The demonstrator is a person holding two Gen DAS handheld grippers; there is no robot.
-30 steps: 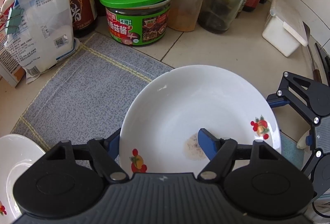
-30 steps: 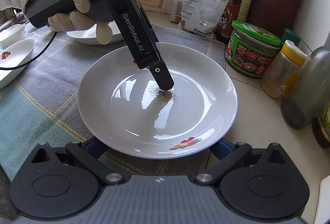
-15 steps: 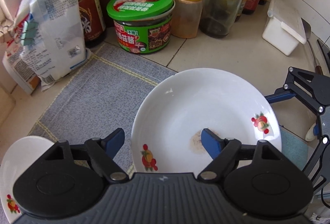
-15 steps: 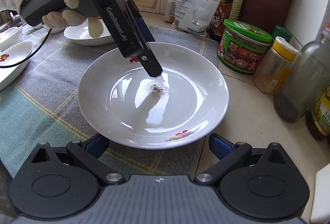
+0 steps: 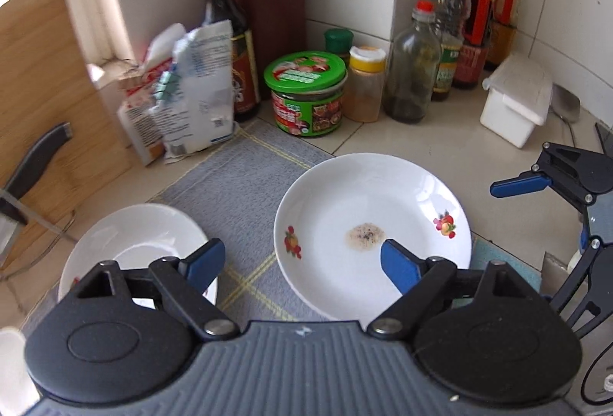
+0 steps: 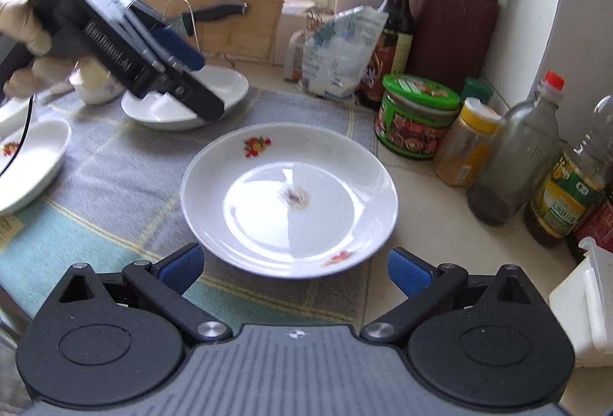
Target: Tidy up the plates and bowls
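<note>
A white plate with fruit prints and a brown speck stain (image 5: 373, 236) (image 6: 289, 199) lies on the grey checked cloth (image 5: 245, 201). My left gripper (image 5: 302, 262) is open and empty, lifted above the plate's near-left rim; in the right wrist view it hangs over a second white dish (image 6: 184, 102). That dish (image 5: 134, 247) lies to the left of the plate. My right gripper (image 6: 295, 268) is open and empty just in front of the plate's near rim. A third white dish (image 6: 27, 163) lies at the far left.
Behind the plate stand a green-lidded jar (image 5: 306, 94), a yellow-capped spice jar (image 5: 364, 86), several bottles (image 5: 413, 71), a flour bag (image 5: 191, 94) and a knife block (image 5: 268, 2). A white box (image 5: 517, 105) sits right. A cutting board with a knife (image 5: 38, 79) leans left.
My left gripper has opened, let go of the plate and risen back to the left. My right gripper has pulled back from the plate. The plate now rests on the cloth.
</note>
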